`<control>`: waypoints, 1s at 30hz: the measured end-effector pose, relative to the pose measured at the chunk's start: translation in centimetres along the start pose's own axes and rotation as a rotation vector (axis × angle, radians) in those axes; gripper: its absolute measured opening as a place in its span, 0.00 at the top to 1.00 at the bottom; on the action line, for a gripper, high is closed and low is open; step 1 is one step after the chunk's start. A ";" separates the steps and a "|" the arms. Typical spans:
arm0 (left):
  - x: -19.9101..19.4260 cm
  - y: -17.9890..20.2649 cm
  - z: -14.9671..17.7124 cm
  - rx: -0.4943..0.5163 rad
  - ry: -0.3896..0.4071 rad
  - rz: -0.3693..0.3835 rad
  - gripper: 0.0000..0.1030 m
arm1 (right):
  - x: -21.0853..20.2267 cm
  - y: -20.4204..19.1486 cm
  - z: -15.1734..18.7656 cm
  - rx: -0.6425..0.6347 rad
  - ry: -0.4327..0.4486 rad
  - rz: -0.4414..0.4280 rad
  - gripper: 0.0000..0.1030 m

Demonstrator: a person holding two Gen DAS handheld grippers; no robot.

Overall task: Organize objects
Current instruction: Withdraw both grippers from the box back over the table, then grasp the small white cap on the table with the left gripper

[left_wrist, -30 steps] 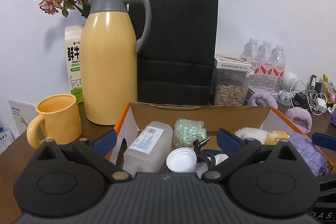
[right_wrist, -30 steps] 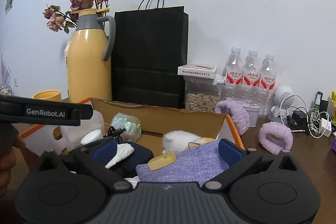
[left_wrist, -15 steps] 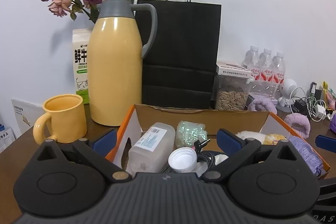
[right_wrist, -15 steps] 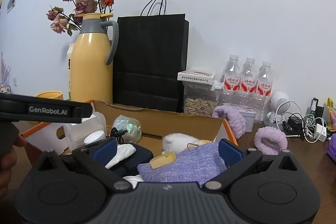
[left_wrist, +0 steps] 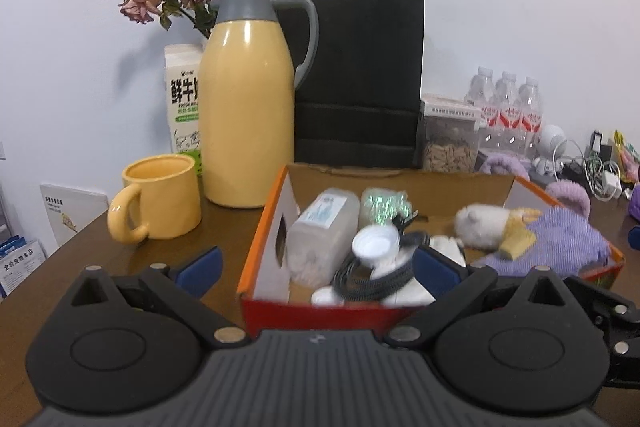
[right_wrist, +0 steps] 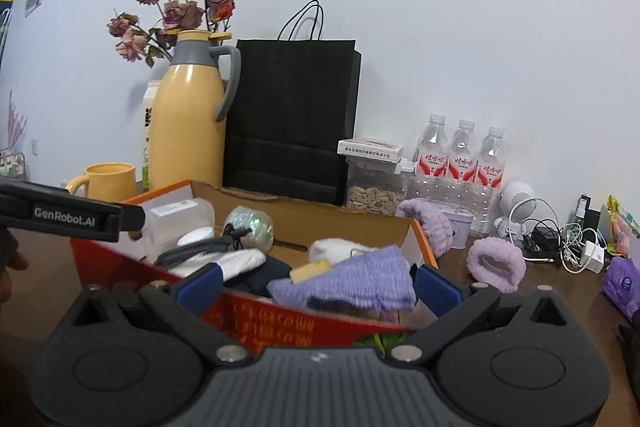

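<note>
An open red and orange cardboard box (left_wrist: 256, 259) sits on the brown table, also in the right wrist view (right_wrist: 280, 327). It holds a clear plastic bottle (left_wrist: 320, 227), a white cap (left_wrist: 374, 245), a black cable (left_wrist: 372, 279), a white plush (left_wrist: 480, 227) and a purple cloth (left_wrist: 560, 247). My left gripper (left_wrist: 316, 267) is open and empty in front of the box's left front corner. My right gripper (right_wrist: 316, 283) is open and empty, with the box's near wall between its fingers.
A yellow thermos jug (left_wrist: 246, 99), yellow mug (left_wrist: 160, 195), milk carton (left_wrist: 182, 99), dried roses and black paper bag (left_wrist: 356, 79) stand behind the box. To the right are a seed jar (right_wrist: 372, 183), water bottles (right_wrist: 460, 159), purple fuzzy bands (right_wrist: 496, 263) and tangled chargers (right_wrist: 568, 243).
Both grippers have pulled back and up from the box, so its red front wall now shows. The left view has shifted left. Both stayed open.
</note>
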State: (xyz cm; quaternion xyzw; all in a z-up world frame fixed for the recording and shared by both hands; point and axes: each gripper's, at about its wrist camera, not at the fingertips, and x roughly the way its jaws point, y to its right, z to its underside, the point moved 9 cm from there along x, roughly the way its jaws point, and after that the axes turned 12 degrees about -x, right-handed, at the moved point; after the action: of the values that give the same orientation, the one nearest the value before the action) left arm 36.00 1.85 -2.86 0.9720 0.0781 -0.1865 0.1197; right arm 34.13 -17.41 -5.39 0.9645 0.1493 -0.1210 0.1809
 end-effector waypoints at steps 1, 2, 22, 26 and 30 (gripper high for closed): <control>-0.2 -0.2 0.3 0.004 -0.006 -0.001 0.00 | -0.4 -0.2 0.2 -0.003 -0.002 -0.004 0.00; -0.5 -0.3 0.6 0.009 -0.013 -0.003 0.00 | -0.7 -0.4 0.4 -0.006 -0.005 -0.007 0.00; -0.7 -3.1 6.4 0.050 -0.247 -0.074 0.00 | -3.2 -2.1 4.0 -0.005 -0.123 -0.047 0.00; 0.4 -3.7 6.6 0.015 -0.289 -0.094 0.00 | -3.0 -2.4 4.3 -0.008 -0.142 -0.056 0.00; 1.4 -4.1 6.6 -0.016 -0.312 -0.100 0.00 | -2.9 -2.4 4.4 -0.003 -0.150 -0.057 0.00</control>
State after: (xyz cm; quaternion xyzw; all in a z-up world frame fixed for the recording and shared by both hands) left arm 34.20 4.20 -10.13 0.9252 0.1085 -0.3402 0.1284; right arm 29.86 -17.71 -9.23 0.9479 0.1629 -0.1977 0.1893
